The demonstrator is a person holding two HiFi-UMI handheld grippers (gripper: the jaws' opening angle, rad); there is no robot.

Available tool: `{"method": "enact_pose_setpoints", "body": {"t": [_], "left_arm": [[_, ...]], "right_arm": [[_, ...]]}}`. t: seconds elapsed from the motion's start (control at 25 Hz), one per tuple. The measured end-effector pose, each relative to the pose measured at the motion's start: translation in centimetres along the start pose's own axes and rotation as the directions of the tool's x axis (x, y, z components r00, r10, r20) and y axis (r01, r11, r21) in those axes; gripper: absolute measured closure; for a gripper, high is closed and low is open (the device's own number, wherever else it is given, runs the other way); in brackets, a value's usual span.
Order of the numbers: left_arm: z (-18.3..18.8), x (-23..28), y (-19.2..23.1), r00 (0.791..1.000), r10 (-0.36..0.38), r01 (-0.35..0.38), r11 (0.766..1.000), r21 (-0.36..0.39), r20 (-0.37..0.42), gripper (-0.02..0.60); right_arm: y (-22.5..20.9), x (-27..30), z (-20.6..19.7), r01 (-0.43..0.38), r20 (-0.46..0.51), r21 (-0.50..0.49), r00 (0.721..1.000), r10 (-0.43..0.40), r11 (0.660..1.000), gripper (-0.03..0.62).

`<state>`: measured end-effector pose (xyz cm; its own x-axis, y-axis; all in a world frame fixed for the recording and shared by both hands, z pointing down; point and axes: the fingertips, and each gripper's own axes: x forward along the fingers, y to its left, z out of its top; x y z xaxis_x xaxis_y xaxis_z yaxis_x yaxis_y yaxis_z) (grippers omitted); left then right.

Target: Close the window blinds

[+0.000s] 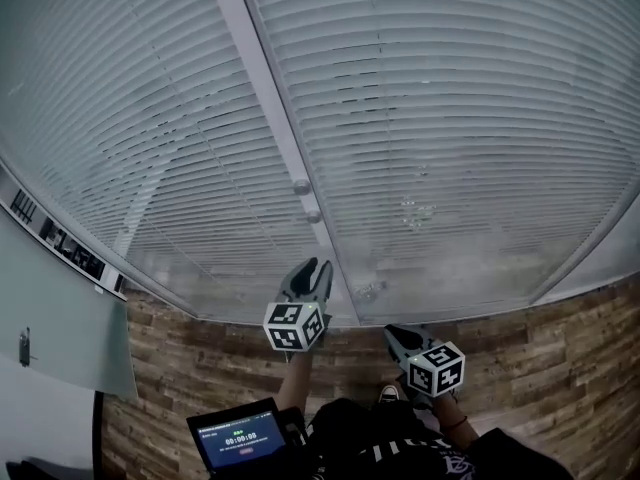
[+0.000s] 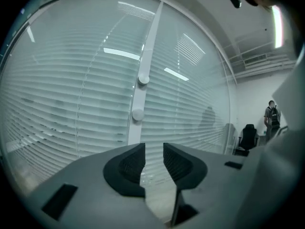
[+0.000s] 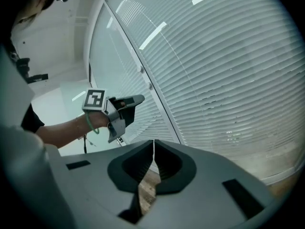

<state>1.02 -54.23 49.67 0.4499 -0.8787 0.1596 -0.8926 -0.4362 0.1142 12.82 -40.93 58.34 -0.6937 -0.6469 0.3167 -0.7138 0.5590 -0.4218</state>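
Note:
Slatted white blinds (image 1: 450, 118) cover two window panes either side of a white mullion (image 1: 268, 93). Two round knobs (image 1: 301, 185) (image 1: 313, 215) sit on the mullion. My left gripper (image 1: 312, 268) is raised just below the knobs, close to the foot of the mullion, open with a narrow gap and nothing in it. In the left gripper view the jaws (image 2: 153, 159) point at the mullion under the lower knob (image 2: 137, 114). My right gripper (image 1: 396, 334) hangs lower and to the right, shut and empty. The right gripper view shows its own jaws (image 3: 153, 149) met, with the left gripper (image 3: 128, 101) beyond.
A wood-patterned floor (image 1: 540, 358) runs below the window. A small screen (image 1: 238, 436) sits by my body at the lower left. A pale panel (image 1: 60, 338) stands at the left. Far off at the right are a person (image 2: 271, 116) and an office chair (image 2: 248, 136).

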Motion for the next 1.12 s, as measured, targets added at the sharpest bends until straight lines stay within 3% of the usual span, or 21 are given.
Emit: {"method": "enact_pose_setpoints", "body": {"t": [0.2, 0.52, 0.8, 1.12], "left_arm": [[-3.7, -5.9, -1.3, 0.997, -0.046, 0.049, 0.998, 0.038, -0.063, 0.575], [-7.9, -21.5, 1.4, 0.985, -0.126, 0.126, 0.992, -0.004, -0.121, 0.577], [-13.1, -34.1, 3.6, 0.946, -0.243, 0.242, 0.97, -0.035, -0.216, 0.577], [-15.1, -40.6, 2.5, 0.912, -0.354, 0.35, 0.935, -0.06, -0.205, 0.577]], "right_arm": [[2.7, 0.4, 0.5, 0.025, 0.011, -0.017, 1.0, -0.025, 1.0, 0.574], [14.5, 2.2, -3.1, 0.05, 0.06, -0.013, 0.997, -0.049, 0.999, 0.574], [25.7, 1.9, -11.2, 0.117, 0.076, 0.066, 0.99, -0.122, 0.991, 0.574], [33.0, -2.5, -17.7, 0.223, 0.057, 0.06, 0.972, -0.226, 0.973, 0.574]]}}
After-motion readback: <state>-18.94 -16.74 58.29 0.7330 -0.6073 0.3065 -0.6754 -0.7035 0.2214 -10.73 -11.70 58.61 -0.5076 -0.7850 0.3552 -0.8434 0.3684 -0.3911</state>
